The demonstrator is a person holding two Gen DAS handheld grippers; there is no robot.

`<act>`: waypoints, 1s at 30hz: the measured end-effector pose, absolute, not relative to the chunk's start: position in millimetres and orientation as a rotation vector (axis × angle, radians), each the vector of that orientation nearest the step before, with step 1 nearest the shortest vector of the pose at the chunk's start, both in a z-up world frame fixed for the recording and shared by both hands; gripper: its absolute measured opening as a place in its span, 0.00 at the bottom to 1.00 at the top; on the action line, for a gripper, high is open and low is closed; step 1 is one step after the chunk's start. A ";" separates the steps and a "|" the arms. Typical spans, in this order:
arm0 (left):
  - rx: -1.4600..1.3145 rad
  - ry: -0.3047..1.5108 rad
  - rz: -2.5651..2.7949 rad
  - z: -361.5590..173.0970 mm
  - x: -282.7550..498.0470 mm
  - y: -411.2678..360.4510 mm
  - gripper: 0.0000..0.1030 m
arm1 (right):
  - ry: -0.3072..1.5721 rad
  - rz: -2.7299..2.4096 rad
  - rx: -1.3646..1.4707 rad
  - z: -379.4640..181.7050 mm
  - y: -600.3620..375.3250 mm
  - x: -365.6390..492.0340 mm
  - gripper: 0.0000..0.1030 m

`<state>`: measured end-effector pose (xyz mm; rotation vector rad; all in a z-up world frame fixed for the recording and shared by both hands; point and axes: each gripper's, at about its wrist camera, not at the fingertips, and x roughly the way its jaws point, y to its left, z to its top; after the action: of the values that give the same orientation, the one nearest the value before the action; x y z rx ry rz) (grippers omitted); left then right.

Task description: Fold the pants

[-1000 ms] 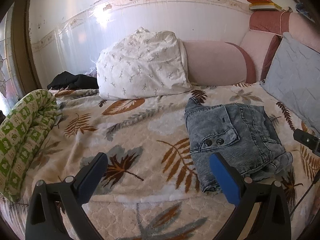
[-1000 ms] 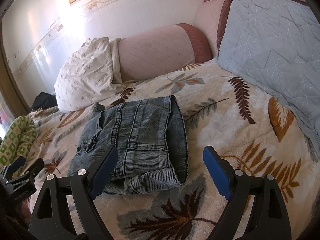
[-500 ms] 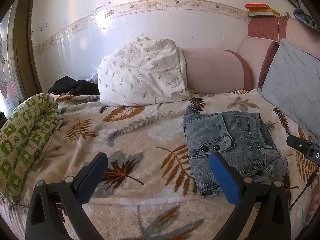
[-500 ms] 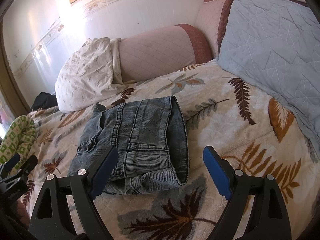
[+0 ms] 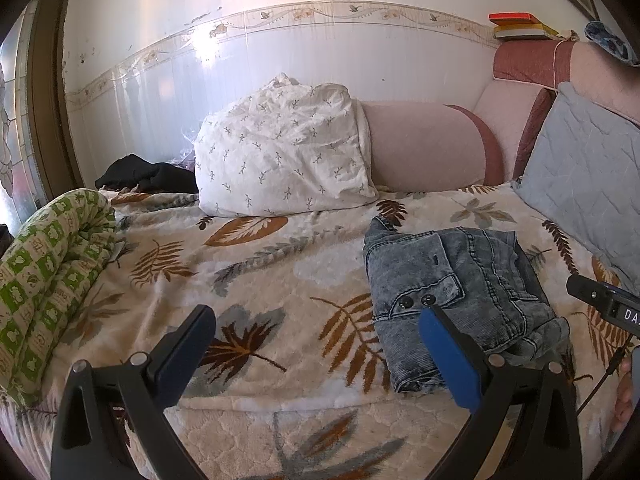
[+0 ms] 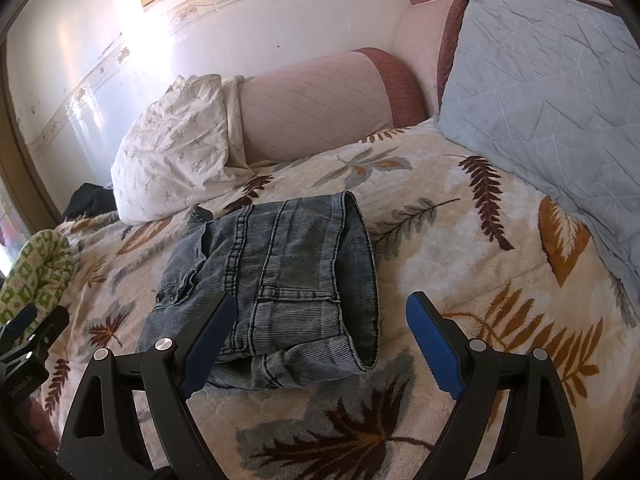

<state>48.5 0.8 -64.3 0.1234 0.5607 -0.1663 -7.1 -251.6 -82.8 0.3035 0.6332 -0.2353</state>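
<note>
Grey-blue denim pants (image 5: 452,288) lie folded into a compact bundle on the leaf-patterned bedspread (image 5: 256,288), also seen in the right wrist view as the pants (image 6: 280,276). My left gripper (image 5: 316,336) is open above the bedspread, to the left of the bundle, its right finger in front of the bundle's near corner. My right gripper (image 6: 320,320) is open just in front of the bundle's near edge, nothing between its blue pads. Neither touches the denim. The body of the right gripper (image 5: 604,304) shows at the right edge of the left wrist view, and a piece of the left gripper (image 6: 28,328) at the left edge of the right wrist view.
A white patterned pillow (image 5: 284,152) and a pink bolster (image 5: 428,148) lie against the wall. A light blue quilted cushion (image 6: 544,92) leans at the right. A rolled green-checked blanket (image 5: 44,276) lies at the left edge, and dark clothing (image 5: 148,174) sits in the far corner.
The left wrist view has tilted slightly upward, showing more wall and the light switches. The pants and the right gripper have not moved.
</note>
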 end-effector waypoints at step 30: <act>0.114 0.564 -0.169 -63.9 49.7 2.1 1.00 | 0.629 -0.233 0.300 -82.4 -250.4 -7.1 0.85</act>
<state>49.7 2.1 -63.9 0.1142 0.5645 -0.1695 -7.1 -250.4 -82.4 0.3003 0.6293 -0.2334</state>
